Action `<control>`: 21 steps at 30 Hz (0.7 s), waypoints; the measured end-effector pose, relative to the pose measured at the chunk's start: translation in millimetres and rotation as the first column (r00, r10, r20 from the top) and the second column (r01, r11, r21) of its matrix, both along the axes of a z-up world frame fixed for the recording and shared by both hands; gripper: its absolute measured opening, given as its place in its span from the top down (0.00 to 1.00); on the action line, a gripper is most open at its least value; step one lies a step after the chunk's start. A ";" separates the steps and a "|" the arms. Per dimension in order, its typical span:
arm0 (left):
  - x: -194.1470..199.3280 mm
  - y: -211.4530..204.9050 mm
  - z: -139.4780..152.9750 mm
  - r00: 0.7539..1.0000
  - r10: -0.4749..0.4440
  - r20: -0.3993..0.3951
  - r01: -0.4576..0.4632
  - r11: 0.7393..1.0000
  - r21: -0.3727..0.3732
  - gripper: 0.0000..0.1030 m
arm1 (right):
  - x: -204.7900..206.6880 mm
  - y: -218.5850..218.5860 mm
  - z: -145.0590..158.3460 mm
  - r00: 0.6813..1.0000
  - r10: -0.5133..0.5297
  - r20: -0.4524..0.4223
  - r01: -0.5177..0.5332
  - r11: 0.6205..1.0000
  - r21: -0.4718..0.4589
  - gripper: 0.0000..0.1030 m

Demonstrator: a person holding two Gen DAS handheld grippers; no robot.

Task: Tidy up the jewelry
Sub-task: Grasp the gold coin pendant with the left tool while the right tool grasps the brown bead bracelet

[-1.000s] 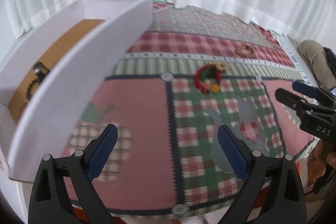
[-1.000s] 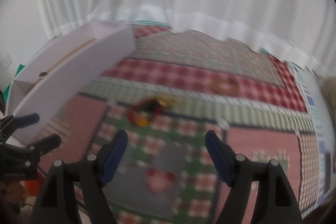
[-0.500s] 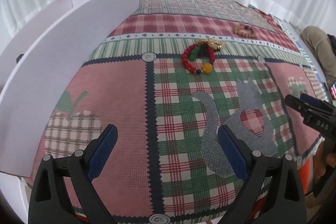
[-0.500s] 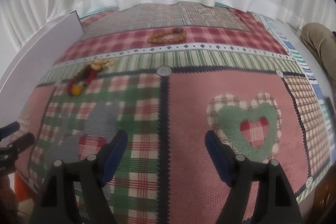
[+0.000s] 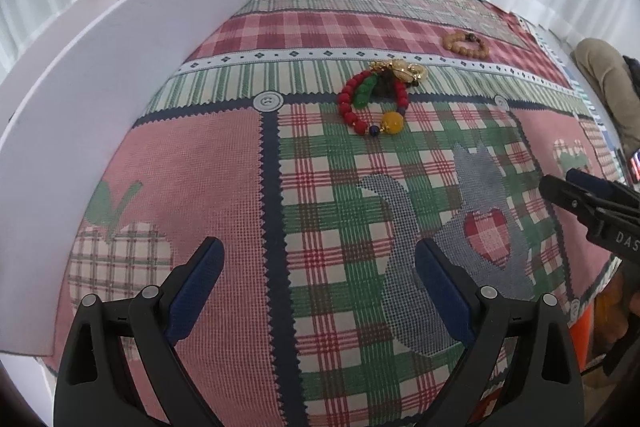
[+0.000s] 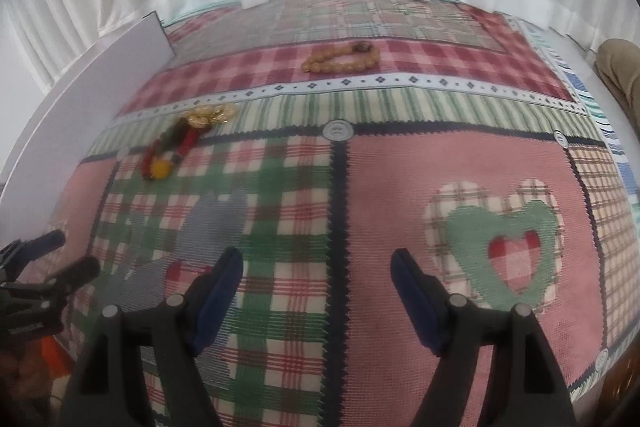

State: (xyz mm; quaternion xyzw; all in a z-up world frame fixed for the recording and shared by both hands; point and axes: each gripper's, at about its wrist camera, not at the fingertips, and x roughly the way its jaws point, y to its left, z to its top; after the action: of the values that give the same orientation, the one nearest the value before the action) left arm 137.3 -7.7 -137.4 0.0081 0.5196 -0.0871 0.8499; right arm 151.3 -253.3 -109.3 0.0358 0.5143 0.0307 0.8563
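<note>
Patchwork cloth (image 5: 224,163) underneath. Red bead bracelet (image 5: 372,99) (gold charm atop) and tan bracelet (image 6: 342,61) lying beyond; white box (image 5: 100,99) leftward. Left gripper (image 5: 318,267), right gripper (image 6: 316,273): spread wide, clasping nothing.

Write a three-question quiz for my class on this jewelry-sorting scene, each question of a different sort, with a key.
1. True or false: the left hand-held gripper is shut on the red bead bracelet.
2. Multiple choice: the tan bead bracelet lies on which part of the cloth? A) the pink heart patch B) the dark red checked band C) the grey cat patch
3. Fill in: the white box stands at the cloth's ____ edge in the left wrist view.

Key: 1 false, both hand-held grippers, the right too, are open and hold nothing. 2 B. 3 left.
</note>
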 end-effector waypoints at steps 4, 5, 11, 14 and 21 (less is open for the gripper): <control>7.7 -5.2 -0.9 1.000 -0.029 -0.010 0.029 1.000 -0.004 0.06 | 3.0 3.2 0.9 1.000 0.021 -0.010 -0.021 1.000 0.021 0.24; 9.2 -7.1 -1.7 0.999 -0.040 -0.012 0.040 0.999 -0.001 0.06 | 4.1 3.7 0.9 1.000 0.025 -0.014 -0.025 0.999 0.029 0.24; 21.2 -14.6 -2.9 0.997 -0.072 -0.012 0.072 0.997 0.012 0.06 | 18.0 -0.6 2.1 0.997 0.063 -0.039 -0.060 0.995 0.075 0.24; 31.1 -10.4 -1.5 0.998 -0.061 -0.020 0.061 0.998 -0.007 0.06 | 36.8 -14.6 6.1 0.997 0.049 -0.053 -0.044 0.995 0.092 0.24; 65.1 5.4 7.8 0.997 -0.044 -0.059 0.043 0.999 -0.019 0.06 | 101.6 -54.9 20.1 0.998 -0.014 -0.066 0.021 0.994 0.103 0.24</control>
State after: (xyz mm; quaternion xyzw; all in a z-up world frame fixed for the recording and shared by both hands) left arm 202.4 -2.3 -129.6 0.0091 0.5436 -0.1104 0.8320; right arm 252.9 -308.2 -89.2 0.0857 0.5393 0.0488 0.8363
